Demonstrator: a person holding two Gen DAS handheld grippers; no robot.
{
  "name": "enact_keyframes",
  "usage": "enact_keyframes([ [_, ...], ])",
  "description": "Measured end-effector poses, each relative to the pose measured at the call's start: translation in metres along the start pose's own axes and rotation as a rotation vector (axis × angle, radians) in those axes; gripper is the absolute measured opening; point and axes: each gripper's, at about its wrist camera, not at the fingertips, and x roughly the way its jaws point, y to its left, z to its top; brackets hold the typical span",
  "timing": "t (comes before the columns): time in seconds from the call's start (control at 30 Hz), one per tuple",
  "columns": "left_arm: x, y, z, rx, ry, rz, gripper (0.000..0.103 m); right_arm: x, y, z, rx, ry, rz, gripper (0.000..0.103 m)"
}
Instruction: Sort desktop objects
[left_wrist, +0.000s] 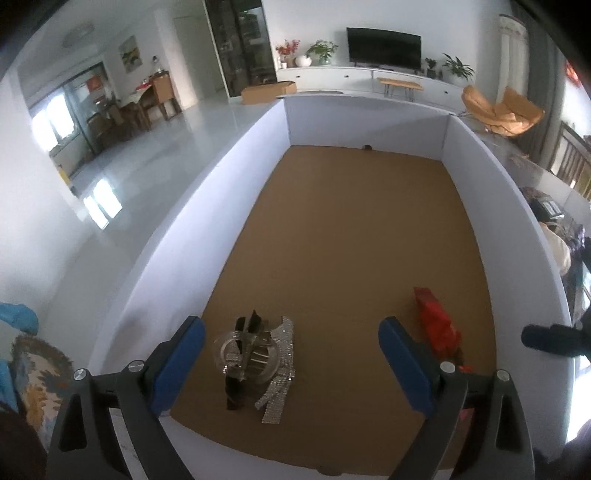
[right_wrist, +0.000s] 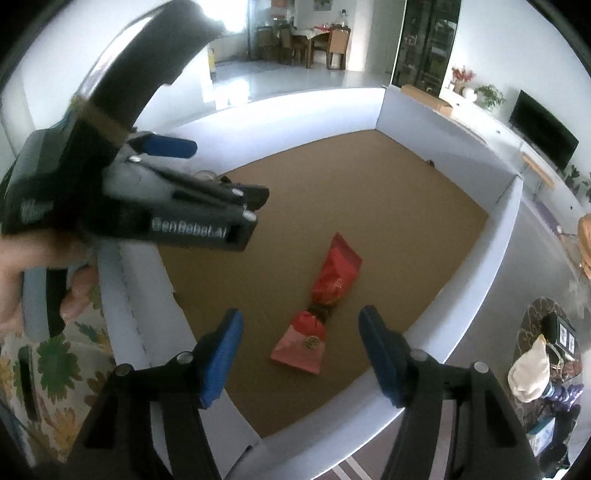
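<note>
- The left gripper (left_wrist: 291, 363) points steeply down into a white-walled pen, its blue-padded jaws standing wide apart with nothing pressed between them.
- Between those jaws, nearer the left pad, a clear glass jar (left_wrist: 245, 354) sits on the brown worktop (left_wrist: 351, 221); dark flat pieces stick out of it, and a glittering silver strip (left_wrist: 282, 365) drapes over it and trails toward the near edge.
- Just beyond the left gripper's right pad lies a red packet (left_wrist: 437, 325), touching neither pad.
- The right gripper (right_wrist: 301, 350) also tilts downward, jaws parted and holding nothing.
- In the right wrist view the red packet (right_wrist: 334, 277) lies lengthwise between and just beyond the parted pads, free of both. Its near end is a pink flap with a small gold seal, its waist is pinched dark, and its far end is bright red.
- At the left of that view a hand (right_wrist: 22, 280) grips the handle of the left gripper (right_wrist: 221, 173), which hangs over the near left corner of the pen; the jar is mostly hidden behind it.
- The white wall (left_wrist: 229, 184) runs round all sides of the worktop.
- A small dark speck (left_wrist: 366, 147) lies against the far wall; what it is cannot be told.
- Past the pen are a television (left_wrist: 384, 48) on a long white cabinet, potted plants, and a tan chair (left_wrist: 502, 110) at the far right.
</note>
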Motion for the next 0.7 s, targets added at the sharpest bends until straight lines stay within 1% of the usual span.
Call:
enact_keyframes([
  [0.13, -0.003, -0.002, -0.002, -0.015, 0.004, -0.043, 0.096, -0.003, -0.005, -0.003, 0.007, -0.007, -0.013, 0.066],
  [0.3, -0.002, -0.007, -0.001, 0.015, 0.0, -0.019, 0.096, -0.008, -0.006, -0.008, 0.025, -0.017, -0.031, 0.066],
  [0.33, -0.001, -0.005, 0.0, 0.008, 0.007, -0.02, 0.096, -0.008, -0.006, -0.007, 0.024, -0.025, -0.033, 0.066],
  [0.4, -0.002, 0.002, -0.001, -0.028, 0.001, -0.05, 0.096, -0.012, -0.008, -0.007, 0.054, -0.052, -0.028, 0.066],
  [0.43, -0.006, 0.005, -0.003, -0.046, -0.013, -0.057, 0.096, -0.017, -0.008, -0.009, 0.078, -0.082, -0.027, 0.072],
  [0.47, -0.012, 0.009, -0.006, -0.07, -0.036, -0.057, 0.096, -0.027, -0.011, -0.012, 0.101, -0.129, -0.035, 0.087],
  [0.53, -0.028, 0.012, -0.01, -0.102, -0.096, -0.05, 0.096, -0.05, -0.02, -0.019, 0.133, -0.237, -0.058, 0.103],
  [0.6, -0.046, 0.009, -0.011, -0.099, -0.16, -0.049, 0.096, -0.074, -0.029, -0.029, 0.158, -0.321, -0.074, 0.103],
  [0.67, -0.064, -0.005, -0.009, -0.071, -0.218, -0.058, 0.096, -0.09, -0.045, -0.044, 0.196, -0.367, -0.11, 0.103],
  [0.7, -0.074, -0.013, -0.007, -0.054, -0.242, -0.067, 0.096, -0.098, -0.06, -0.056, 0.231, -0.384, -0.132, 0.103],
])
